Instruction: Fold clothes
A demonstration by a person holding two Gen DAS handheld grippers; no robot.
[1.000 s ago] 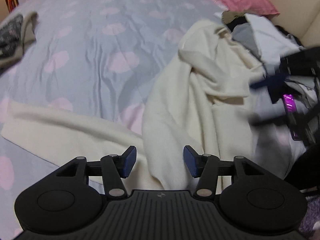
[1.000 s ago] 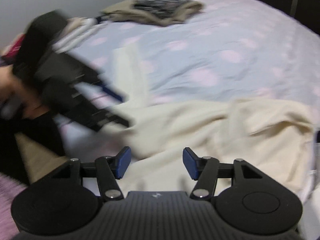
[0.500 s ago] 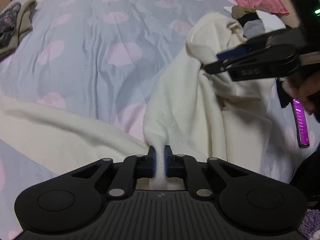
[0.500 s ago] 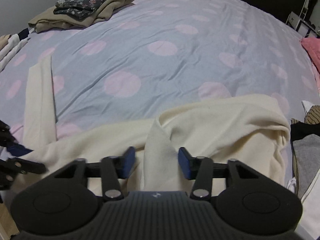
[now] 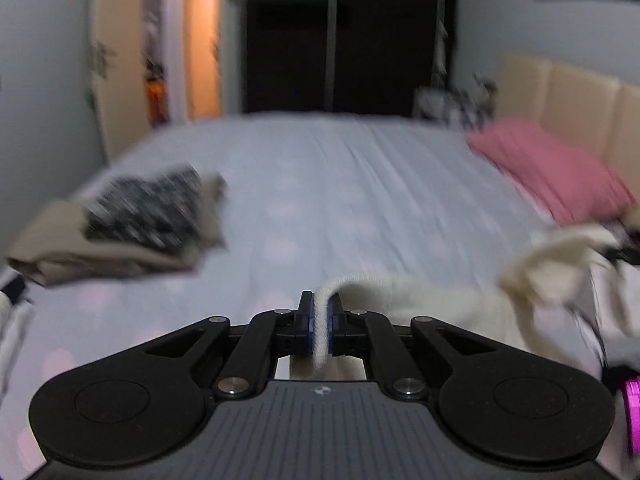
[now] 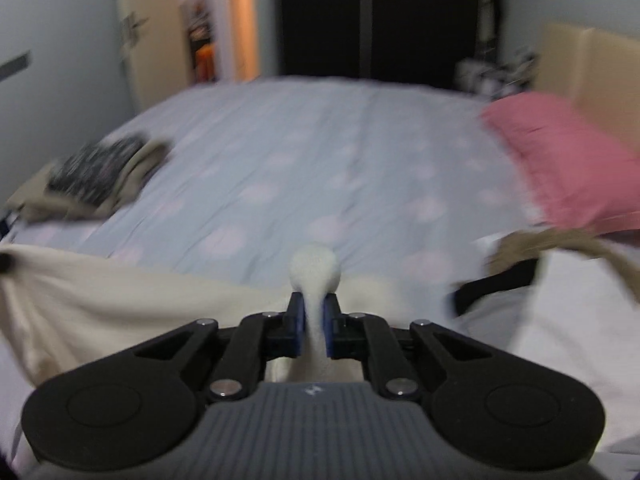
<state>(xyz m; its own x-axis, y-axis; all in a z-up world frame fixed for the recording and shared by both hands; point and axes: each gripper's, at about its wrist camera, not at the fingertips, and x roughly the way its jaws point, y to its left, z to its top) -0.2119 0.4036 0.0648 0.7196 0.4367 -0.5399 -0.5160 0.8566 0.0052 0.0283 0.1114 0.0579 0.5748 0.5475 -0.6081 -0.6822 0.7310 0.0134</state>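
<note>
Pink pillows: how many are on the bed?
1. A single pink pillow lies at the bed's right side, against the beige headboard. The blurred clothes pile in front of it might hide others.

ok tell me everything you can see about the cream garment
The cream garment looks like soft, thick knit or fleece, plain, with no print. It is unfolded and rumpled. Both grippers hold it: the left gripper has its jaws shut on a rolled edge, the right gripper on a bunched fold that bulges above the jaws. Between the grips it hangs in a sagging band over the spotted bed, and one end lies crumpled near the pink pillow. The frames are blurred.
</note>
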